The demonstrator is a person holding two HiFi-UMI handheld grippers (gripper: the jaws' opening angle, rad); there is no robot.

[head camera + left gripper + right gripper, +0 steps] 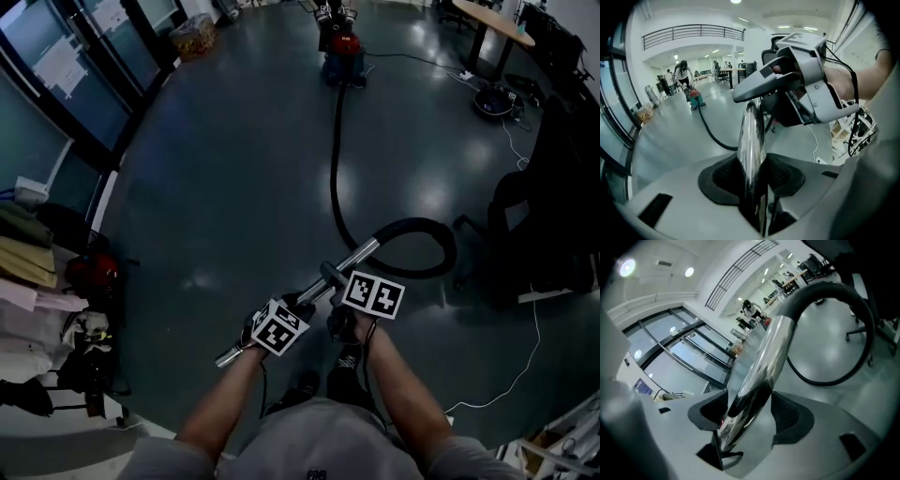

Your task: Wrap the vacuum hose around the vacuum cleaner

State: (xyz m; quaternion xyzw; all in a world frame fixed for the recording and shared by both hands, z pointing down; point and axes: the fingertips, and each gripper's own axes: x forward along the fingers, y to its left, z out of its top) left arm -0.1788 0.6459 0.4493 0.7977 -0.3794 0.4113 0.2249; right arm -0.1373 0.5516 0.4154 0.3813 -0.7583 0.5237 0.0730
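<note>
Hose [334,169] first: a long black line that leaves the vacuum cleaner [341,54] and runs over the floor [225,187], straight away from the cleaner. At its end far from the cleaner it bends into a wide loop. None of it is around the cleaner yet, so the wrapping looks not yet begun.

The cleaner is a small red canister, upright on the floor, well apart from the person who holds the grippers.

The wand [364,253] is a chrome tube joined to the hose end farthest from the cleaner, and it is lifted off the floor at a slant.

The right gripper [749,411] sits on the wand stretch nearer the cleaner. Its jaws stand wide with the tube between them and a gap shows at one pad, so it presses nothing. The left gripper [752,174] is on the stretch farther from the cleaner, its pads clamped narrow on the tube.

The hose should be light and limp, yet springy enough to uncoil and drag behind. The polished wand is stiff and likely slippery in the pads. A hold at the dark handle, or on the hose itself close to the cleaner, would probably guide the coils best.
</note>
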